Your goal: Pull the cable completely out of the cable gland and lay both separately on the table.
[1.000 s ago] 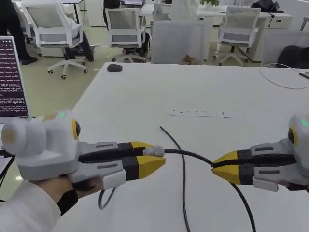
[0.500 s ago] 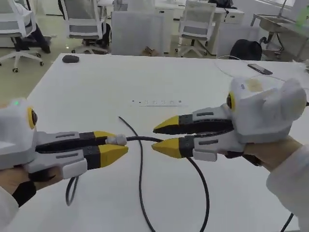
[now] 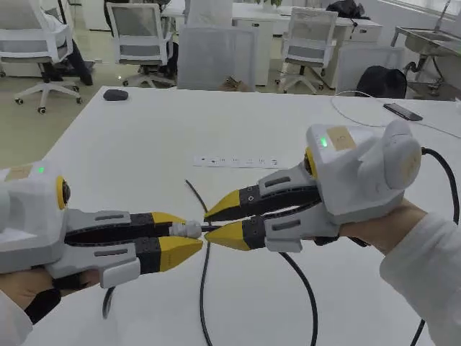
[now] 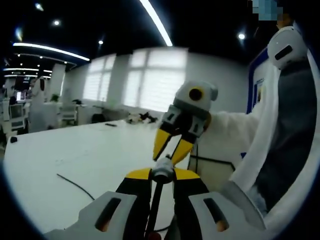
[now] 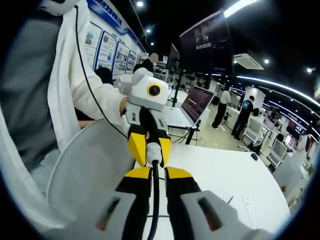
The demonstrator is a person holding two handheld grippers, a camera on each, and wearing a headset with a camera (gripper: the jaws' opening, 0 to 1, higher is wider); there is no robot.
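The right gripper (image 3: 207, 228) held the cable (image 3: 204, 288) farther out to the right a second ago. It has since let go and come in leftward. Its jaws are now spread, one above and one below the cable, just beside the cable gland (image 3: 190, 229). The left gripper (image 3: 186, 233) has kept its place on the near left, jaws pinching the gland and holding it above the table (image 3: 274, 122). In the right gripper view the cable runs between that gripper's own jaws up to the gland.

The cable is still in the gland. It leaves the gland's right end and drops to the table in loops toward the near edge, so nothing is pulled free yet. This looks like a fresh grip being taken close to the gland, where a pull would run straight. Next, I judge, the right jaws need to close on the cable and draw it rightward.
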